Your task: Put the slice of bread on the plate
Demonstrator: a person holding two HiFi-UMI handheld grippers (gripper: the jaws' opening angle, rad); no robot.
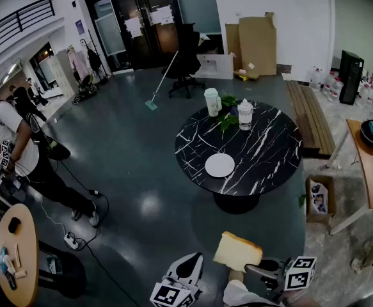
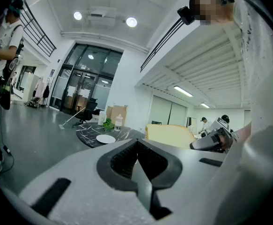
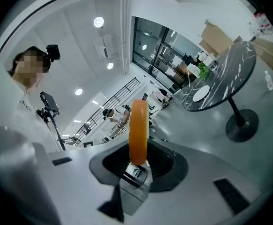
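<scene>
In the head view, your right gripper holds the bread at the bottom of the frame, well apart from the plate on the table, and your left gripper hangs beside the bread without touching it. In the left gripper view, your jaws are pressed together with nothing between them, and the bread shows beyond them to the right. In the right gripper view, your jaws pinch the bread by its lower edge, the slice upright and edge-on, with the plate far off at upper right.
</scene>
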